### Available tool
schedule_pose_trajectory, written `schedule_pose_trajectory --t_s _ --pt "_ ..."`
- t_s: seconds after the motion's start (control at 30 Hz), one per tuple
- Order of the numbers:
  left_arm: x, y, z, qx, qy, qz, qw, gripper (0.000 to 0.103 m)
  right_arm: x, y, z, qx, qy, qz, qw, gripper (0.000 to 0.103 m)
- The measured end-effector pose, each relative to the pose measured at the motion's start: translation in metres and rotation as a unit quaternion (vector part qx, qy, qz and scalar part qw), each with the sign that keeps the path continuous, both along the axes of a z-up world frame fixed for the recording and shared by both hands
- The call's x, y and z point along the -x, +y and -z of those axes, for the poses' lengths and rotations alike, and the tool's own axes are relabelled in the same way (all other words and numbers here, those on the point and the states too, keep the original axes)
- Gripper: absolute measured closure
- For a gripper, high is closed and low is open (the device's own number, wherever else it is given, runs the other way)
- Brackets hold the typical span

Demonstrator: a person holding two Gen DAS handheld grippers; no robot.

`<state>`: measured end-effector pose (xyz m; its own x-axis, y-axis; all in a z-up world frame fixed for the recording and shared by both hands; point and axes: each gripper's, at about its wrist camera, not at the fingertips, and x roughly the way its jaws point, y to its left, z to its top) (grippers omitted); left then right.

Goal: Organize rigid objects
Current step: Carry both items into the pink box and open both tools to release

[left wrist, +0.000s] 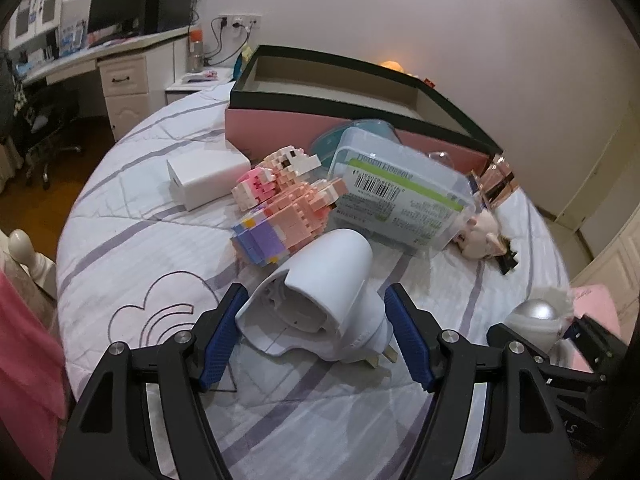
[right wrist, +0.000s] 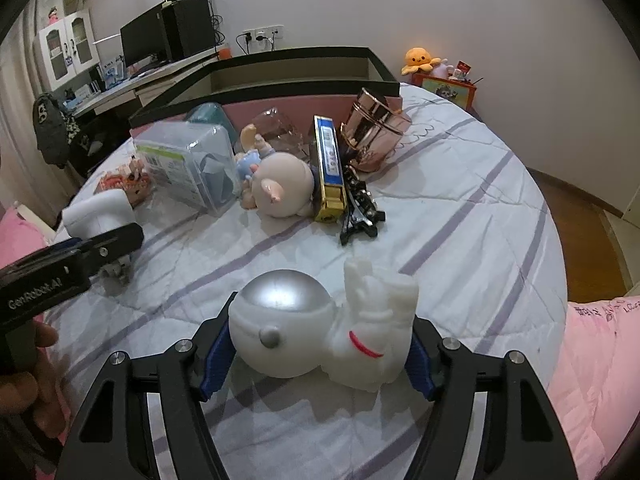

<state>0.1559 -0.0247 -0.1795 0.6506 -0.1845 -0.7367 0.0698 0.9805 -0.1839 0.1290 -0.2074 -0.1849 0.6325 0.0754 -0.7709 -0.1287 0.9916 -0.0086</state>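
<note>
On the bed stands one open box with pink walls and a dark rim. In front of it lie one clear plastic container, one brick-built toy figure, one small white box and one white plug-in device. There are also one copper-coloured cup, one blue and gold case, one black clip-like thing, one pale doll and one white astronaut figure. Two grippers show, the left gripper and the right gripper.
</note>
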Motion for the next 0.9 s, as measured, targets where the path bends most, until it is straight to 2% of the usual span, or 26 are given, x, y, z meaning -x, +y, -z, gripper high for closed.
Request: schedule_pose_trajectory --t_s 0.07,0.13,0.17,0.27,0.43,0.63,0.9 --pt "-0.003 -0.008 0.003 -0.024 0.001 0.009 0.9997 0.022 0.000 0.002 0.001 0.004 -0.002 0.006 1.000 0.030" --pt "-0.002 -0.012 0.004 -0.030 -0.004 0.013 0.9994 0.023 0.000 0.002 0.000 0.004 0.001 0.008 1.000 0.031" --pt "-0.002 -0.012 0.004 -0.032 -0.007 0.013 0.9994 0.029 0.000 0.001 -0.001 0.002 0.004 0.005 1.000 0.032" --pt "0.000 -0.005 0.001 -0.014 -0.007 0.014 0.9998 0.031 0.002 -0.002 -0.003 -0.010 0.008 0.004 1.000 0.033" --pt "0.009 0.001 -0.003 -0.013 -0.014 0.011 0.9998 0.031 0.006 -0.005 -0.008 -0.030 0.010 0.006 0.999 0.032" --pt "0.023 0.009 -0.022 -0.017 -0.036 0.009 0.9992 0.031 0.006 -0.004 -0.021 -0.046 0.001 -0.002 0.999 0.032" --pt "0.022 0.022 -0.056 -0.005 -0.063 0.010 0.9980 0.031 -0.009 0.002 -0.055 -0.068 -0.026 -0.031 0.997 0.032"
